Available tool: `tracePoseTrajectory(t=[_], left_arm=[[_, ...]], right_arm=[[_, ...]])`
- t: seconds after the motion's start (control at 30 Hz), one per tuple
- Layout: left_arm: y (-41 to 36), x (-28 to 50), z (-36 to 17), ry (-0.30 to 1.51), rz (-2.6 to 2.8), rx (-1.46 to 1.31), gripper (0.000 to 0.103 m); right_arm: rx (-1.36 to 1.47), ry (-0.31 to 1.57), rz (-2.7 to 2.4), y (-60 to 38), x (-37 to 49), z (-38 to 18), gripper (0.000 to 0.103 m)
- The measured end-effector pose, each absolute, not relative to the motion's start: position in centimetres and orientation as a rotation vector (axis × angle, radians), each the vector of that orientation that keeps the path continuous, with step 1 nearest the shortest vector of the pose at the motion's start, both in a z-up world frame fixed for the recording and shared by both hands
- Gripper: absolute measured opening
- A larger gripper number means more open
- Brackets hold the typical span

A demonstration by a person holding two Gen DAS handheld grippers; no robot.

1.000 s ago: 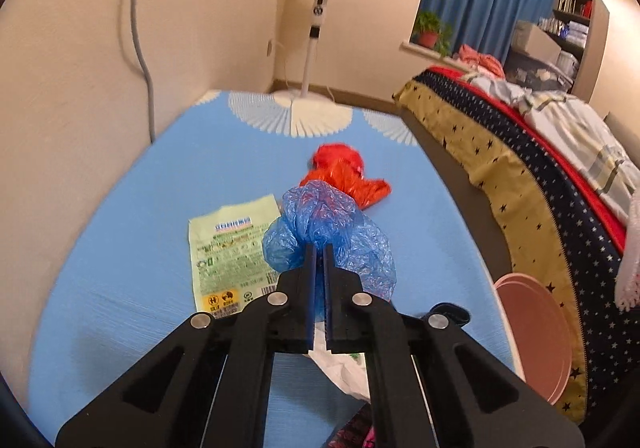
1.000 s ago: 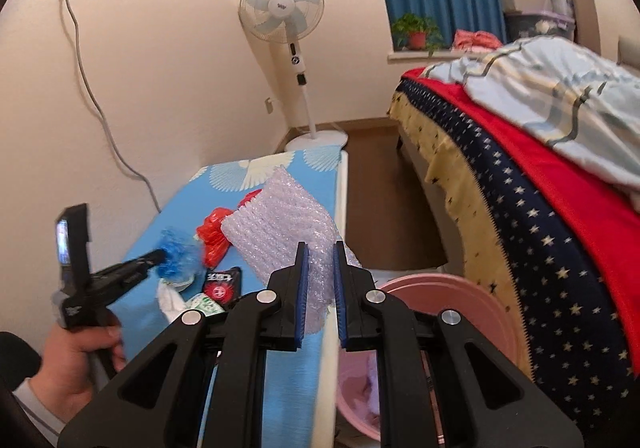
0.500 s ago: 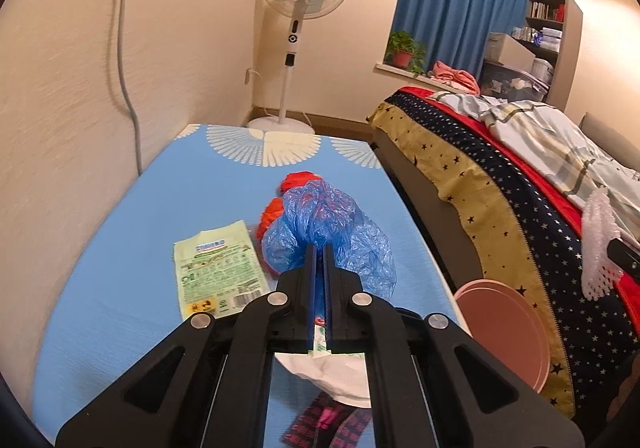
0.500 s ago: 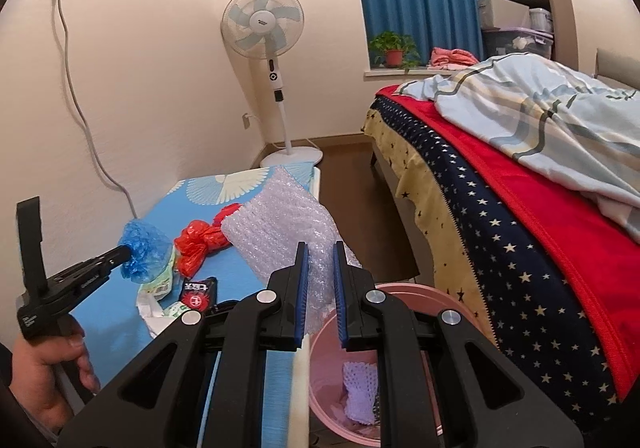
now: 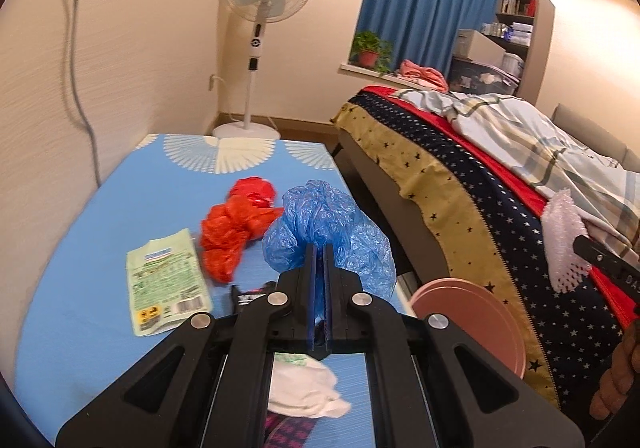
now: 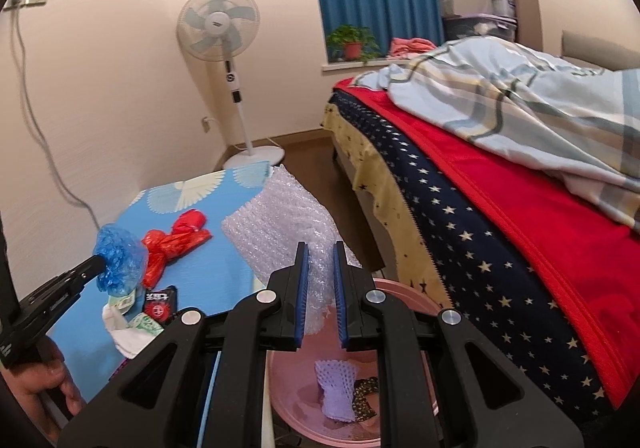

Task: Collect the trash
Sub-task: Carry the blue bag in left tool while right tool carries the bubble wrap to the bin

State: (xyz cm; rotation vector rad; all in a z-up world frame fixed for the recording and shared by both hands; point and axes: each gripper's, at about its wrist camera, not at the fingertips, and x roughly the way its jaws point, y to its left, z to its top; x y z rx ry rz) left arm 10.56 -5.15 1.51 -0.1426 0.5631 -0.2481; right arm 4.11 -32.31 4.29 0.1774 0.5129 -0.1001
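My left gripper is shut on a crumpled blue plastic bag, held above the blue mat; the same bag shows at the left of the right wrist view. My right gripper is shut on a sheet of bubble wrap, held over the pink bin beside the mat. On the mat lie a red plastic bag, a green wrapper, a white tissue and a small black-and-red packet. Inside the bin lie a lilac mesh piece and a dark scrap.
A bed with a starred cover and a rumpled quilt fills the right side. A standing fan is at the far wall beyond the mat. The wall with a hanging cable bounds the left. Brown floor lies between mat and bed.
Both grippers have swung to the right with their loads. The blue bag has risen off the mat, uncovering the red bag. The bubble wrap has come over the pink bin.
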Motion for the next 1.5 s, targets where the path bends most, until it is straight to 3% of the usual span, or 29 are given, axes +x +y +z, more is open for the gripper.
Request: tracePoseTrajectory(t=[0.97,1.5], left_arm=[[-18.5,12.2,-2.2,0.652,-0.564,-0.058,0.003],[-20.9,12.9,-3.8,0.701,-0.613,-0.045,0.003]], right_arm=[[0.211,0.542,-0.259,-36.5,4.8,3.2,0.013],[0.224,0.564,-0.275,-37.1,5.6,2.6,0.016]])
